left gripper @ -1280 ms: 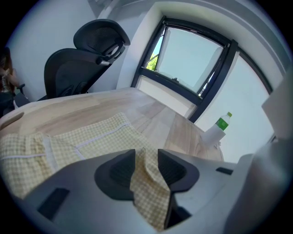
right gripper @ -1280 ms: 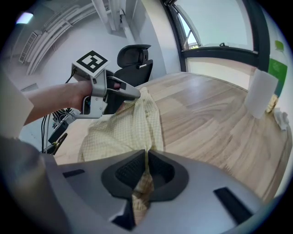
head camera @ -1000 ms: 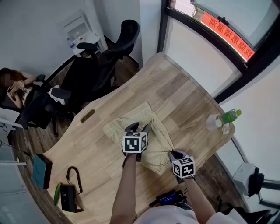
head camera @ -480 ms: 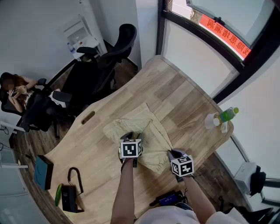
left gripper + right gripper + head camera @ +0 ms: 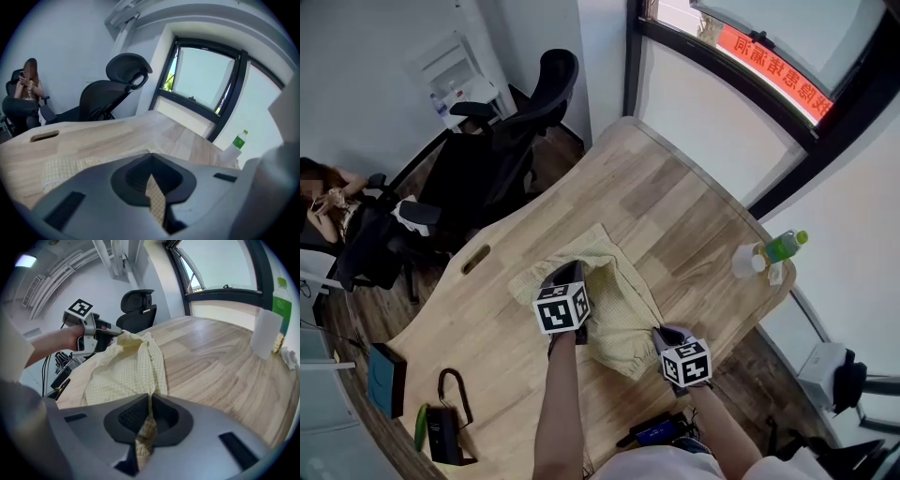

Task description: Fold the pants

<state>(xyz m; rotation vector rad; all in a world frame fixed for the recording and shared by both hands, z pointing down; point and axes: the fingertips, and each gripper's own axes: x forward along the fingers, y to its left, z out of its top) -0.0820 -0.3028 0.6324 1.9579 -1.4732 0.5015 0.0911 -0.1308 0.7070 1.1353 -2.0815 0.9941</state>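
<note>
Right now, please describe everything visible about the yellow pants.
The pants are pale yellow, finely checked thin cloth, lying crumpled and partly folded on the wooden table. The left gripper, whose jaws have just closed, pinches a raised fold; the right gripper clamps the gathered near edge.

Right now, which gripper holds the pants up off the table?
The left gripper: its jaws have just closed on a fold of the pants, peaked above the table. The right gripper pinches an edge down low.

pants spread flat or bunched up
Bunched up: the left gripper, just closed, lifts a fold of the yellow checked pants; the right gripper pinches an edge.
</note>
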